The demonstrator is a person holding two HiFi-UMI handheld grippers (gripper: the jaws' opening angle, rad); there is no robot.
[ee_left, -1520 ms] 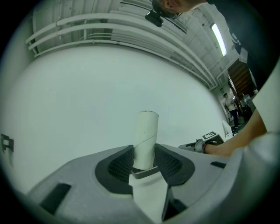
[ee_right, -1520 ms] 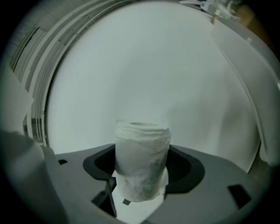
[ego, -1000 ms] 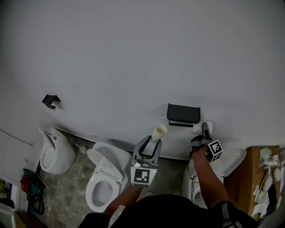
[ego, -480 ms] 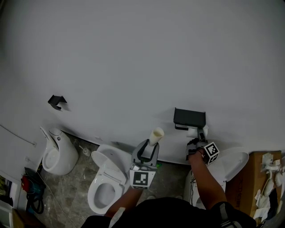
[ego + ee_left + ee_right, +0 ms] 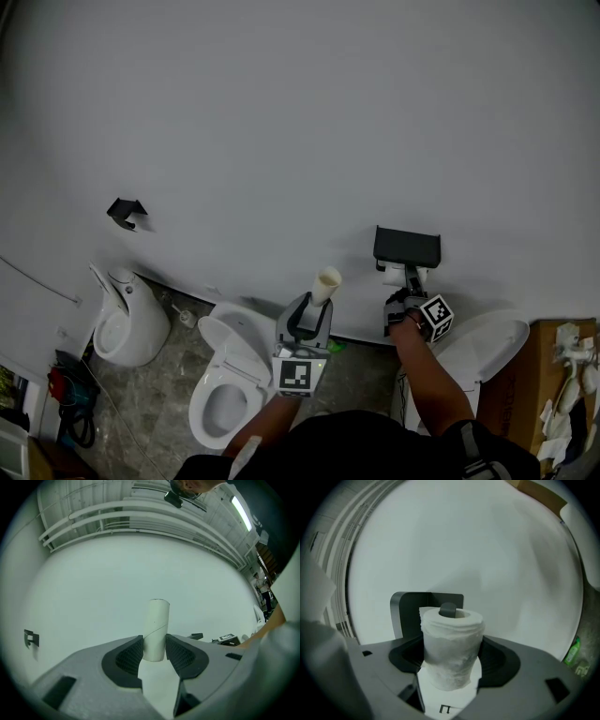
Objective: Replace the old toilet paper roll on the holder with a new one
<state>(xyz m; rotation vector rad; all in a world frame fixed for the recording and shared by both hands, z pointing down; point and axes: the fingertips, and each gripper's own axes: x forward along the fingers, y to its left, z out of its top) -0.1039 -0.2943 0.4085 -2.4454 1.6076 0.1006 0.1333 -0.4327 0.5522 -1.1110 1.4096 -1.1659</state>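
Observation:
My left gripper [image 5: 153, 649] is shut on an empty cardboard tube [image 5: 155, 627], which stands upright between the pads. In the head view this left gripper [image 5: 317, 305] holds the tube [image 5: 328, 283] out toward the white wall, left of the black holder [image 5: 407, 247]. My right gripper [image 5: 452, 667] is shut on a white toilet paper roll [image 5: 452, 651]. The roll's open core faces the dark end of the holder's bar [image 5: 448, 610], with the black holder plate [image 5: 410, 609] behind. Seen from the head, the right gripper [image 5: 403, 289] keeps the roll [image 5: 394, 276] just under the holder.
A white toilet [image 5: 225, 375] stands open below my left arm, another fixture [image 5: 131, 314] is at far left, and a toilet lid [image 5: 487, 345] at right. A cardboard box [image 5: 520, 398] stands by the right edge. A black hook [image 5: 127, 211] is on the wall.
My right gripper has carried the roll leftward, from beside the holder's right end to under its middle. The left gripper has kept the tube off to the holder's left.

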